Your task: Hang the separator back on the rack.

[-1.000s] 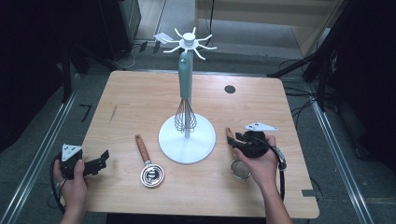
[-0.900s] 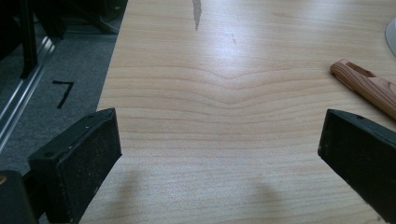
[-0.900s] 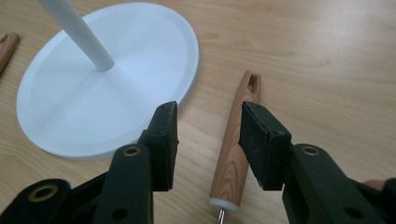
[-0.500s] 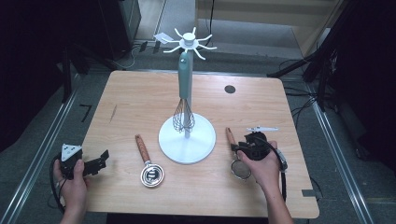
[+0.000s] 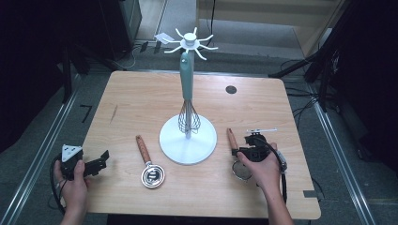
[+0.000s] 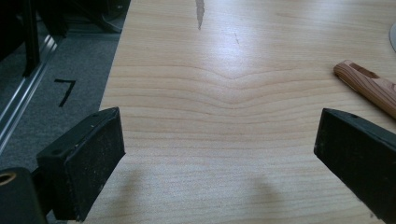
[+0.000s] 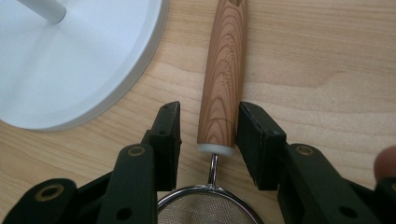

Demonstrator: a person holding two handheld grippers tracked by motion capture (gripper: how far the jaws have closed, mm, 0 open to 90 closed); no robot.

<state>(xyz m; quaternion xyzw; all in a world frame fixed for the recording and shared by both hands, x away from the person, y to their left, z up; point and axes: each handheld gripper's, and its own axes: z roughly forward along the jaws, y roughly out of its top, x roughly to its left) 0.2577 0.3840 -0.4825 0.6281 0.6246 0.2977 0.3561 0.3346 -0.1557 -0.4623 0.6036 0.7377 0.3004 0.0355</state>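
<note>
The right gripper [image 7: 208, 135] had its jaws half closed around the strainer's wooden handle [image 7: 223, 79], right pad touching, left one apart. Gripped so near its lower end, the handle could pivot and slip. At lower left of the high view, the left gripper [image 5: 94, 165] was wide open, holding nothing.

The strainer [image 5: 238, 159] lies flat on the table at the lower right of the high view. Its wood-grain handle [image 7: 223, 74] points toward the top of the frame, just beside the white round base. A white collar and a thin wire neck join the handle to a round steel-rimmed mesh bowl [image 7: 205, 210].
</note>
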